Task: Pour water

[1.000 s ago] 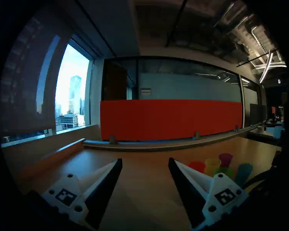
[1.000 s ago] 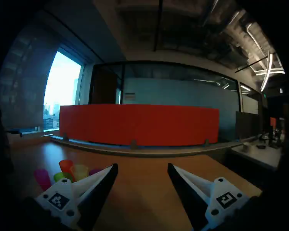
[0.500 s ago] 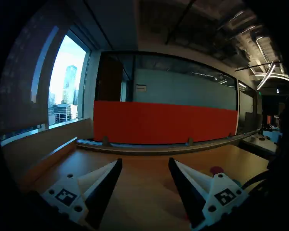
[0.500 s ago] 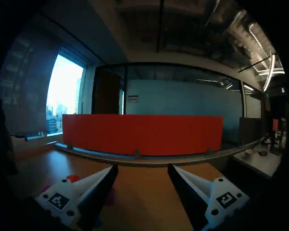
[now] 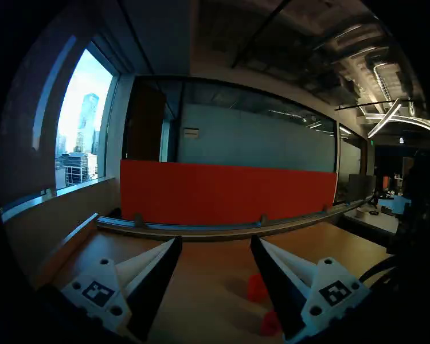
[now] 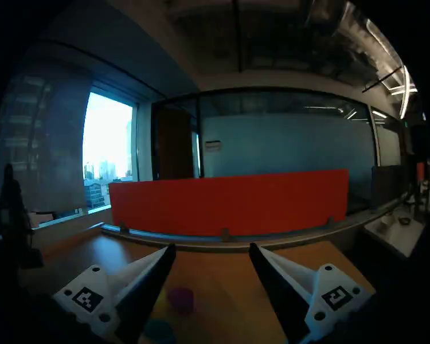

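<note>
In the left gripper view my left gripper (image 5: 214, 247) is open over a wooden table (image 5: 209, 269), with nothing between its fingers. A red cup (image 5: 255, 287) stands low by the right finger, and a second red shape (image 5: 269, 323) lies below it, half hidden by that finger. In the right gripper view my right gripper (image 6: 211, 252) is also open and holds nothing. A purple cup (image 6: 182, 298) stands on the table between its fingers, nearer the left one. A teal cup (image 6: 158, 330) sits at the bottom edge. No water container can be made out.
A long red divider panel (image 5: 226, 192) runs along the table's far edge. A bright window (image 5: 74, 137) and its ledge lie to the left. A side desk (image 6: 395, 232) with small items stands at the right.
Both views have swung over the last second. The cup cluster slid from the sides of the views down to the bottom edge between the fingers. Both grippers stayed open.
</note>
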Demonstrator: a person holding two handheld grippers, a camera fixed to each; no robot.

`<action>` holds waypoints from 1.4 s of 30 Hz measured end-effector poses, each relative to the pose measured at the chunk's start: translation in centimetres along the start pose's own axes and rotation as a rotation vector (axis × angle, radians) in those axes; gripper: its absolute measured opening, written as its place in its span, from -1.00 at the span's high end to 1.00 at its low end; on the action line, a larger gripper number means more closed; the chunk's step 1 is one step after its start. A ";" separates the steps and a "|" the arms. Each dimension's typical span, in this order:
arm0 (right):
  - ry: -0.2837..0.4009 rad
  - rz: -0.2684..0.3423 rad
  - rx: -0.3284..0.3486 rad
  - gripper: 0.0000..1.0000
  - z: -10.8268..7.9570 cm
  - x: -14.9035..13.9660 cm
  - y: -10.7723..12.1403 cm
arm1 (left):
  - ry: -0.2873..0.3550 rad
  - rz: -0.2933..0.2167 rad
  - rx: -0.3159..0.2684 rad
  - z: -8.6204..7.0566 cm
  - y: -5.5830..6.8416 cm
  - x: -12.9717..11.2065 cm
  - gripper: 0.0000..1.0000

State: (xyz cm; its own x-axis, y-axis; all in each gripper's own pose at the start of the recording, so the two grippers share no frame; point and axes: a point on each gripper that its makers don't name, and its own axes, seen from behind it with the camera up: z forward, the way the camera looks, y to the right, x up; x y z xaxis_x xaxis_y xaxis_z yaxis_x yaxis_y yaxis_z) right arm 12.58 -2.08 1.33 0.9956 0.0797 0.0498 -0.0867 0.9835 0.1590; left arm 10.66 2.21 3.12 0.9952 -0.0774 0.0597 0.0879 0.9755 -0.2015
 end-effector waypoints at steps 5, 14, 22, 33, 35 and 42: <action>-0.001 -0.027 0.048 -0.98 0.1 0.0 -0.7 | -0.003 0.027 -0.064 0.1 1.0 0.4 -0.76; 0.010 -0.054 0.189 -0.98 -0.2 1.2 -2.8 | -0.013 0.062 -0.232 0.4 4.0 1.2 -0.77; -0.012 -0.061 0.359 -0.98 -1.2 2.0 -6.2 | -0.027 0.051 -0.393 0.0 6.9 1.6 -0.76; -0.063 -0.086 0.445 -0.98 -1.0 1.0 -7.8 | -0.076 0.057 -0.504 -0.4 8.8 0.7 -0.77; -0.082 -0.092 0.459 -0.98 -1.0 0.6 -7.9 | -0.086 0.076 -0.514 -0.4 8.9 0.4 -0.77; -0.159 -0.138 0.508 -0.98 -1.4 -1.2 -8.7 | -0.127 0.129 -0.561 -0.5 9.6 -0.7 -0.76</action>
State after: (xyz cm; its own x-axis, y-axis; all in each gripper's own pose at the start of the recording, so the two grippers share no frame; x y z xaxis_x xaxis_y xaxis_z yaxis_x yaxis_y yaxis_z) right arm 12.21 -10.54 -1.52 0.9846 -0.1090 0.1366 -0.0012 0.7776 0.6287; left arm 10.87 11.56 0.68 0.9895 0.0935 0.1098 0.0101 0.7144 -0.6996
